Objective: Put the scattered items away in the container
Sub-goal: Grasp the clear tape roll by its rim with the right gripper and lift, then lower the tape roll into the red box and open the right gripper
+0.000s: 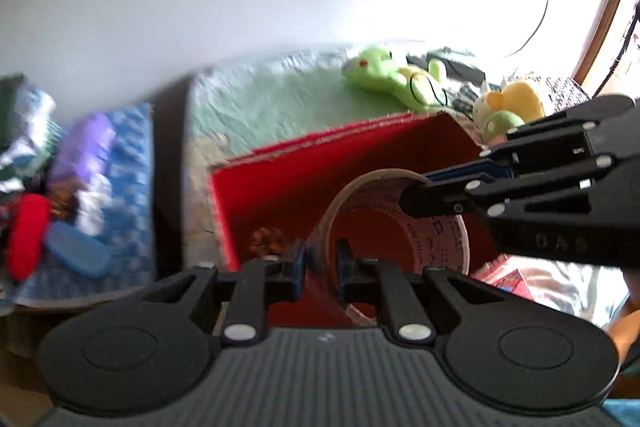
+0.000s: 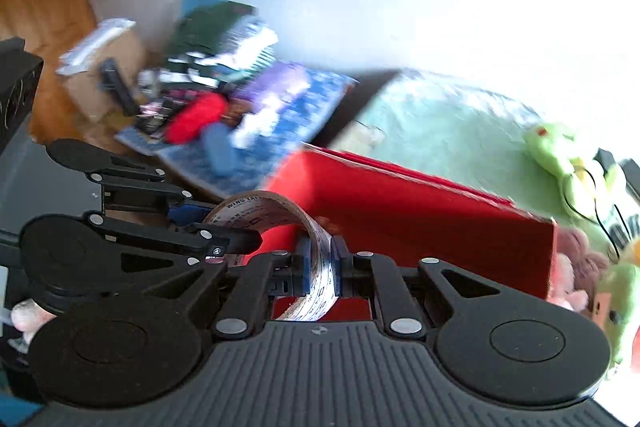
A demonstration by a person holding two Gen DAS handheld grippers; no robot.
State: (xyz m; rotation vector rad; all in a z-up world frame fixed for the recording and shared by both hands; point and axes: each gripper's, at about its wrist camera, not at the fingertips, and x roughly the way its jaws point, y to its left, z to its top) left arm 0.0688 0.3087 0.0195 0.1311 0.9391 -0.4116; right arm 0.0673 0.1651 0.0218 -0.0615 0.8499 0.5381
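A roll of clear tape with a printed brown core (image 1: 440,239) hangs over the open red box (image 1: 320,167), gripped from two sides. In the left wrist view my left gripper (image 1: 322,259) is shut on the near wall of the ring. My right gripper (image 1: 416,193) reaches in from the right and pinches the far rim. The right wrist view shows the same tape roll (image 2: 272,207) clamped in my right gripper (image 2: 320,263), with my left gripper (image 2: 224,227) shut on it from the left. Below lies the red box (image 2: 400,207). A small brown item (image 1: 268,243) lies inside the box.
A green plush (image 1: 396,75) and a yellow-green plush (image 1: 508,103) lie on the pale green cover (image 1: 280,95) behind the box. A pink plush (image 2: 576,267) sits at its right side. To the left, a blue mat (image 1: 128,167) holds a red item (image 1: 28,235) and other clutter.
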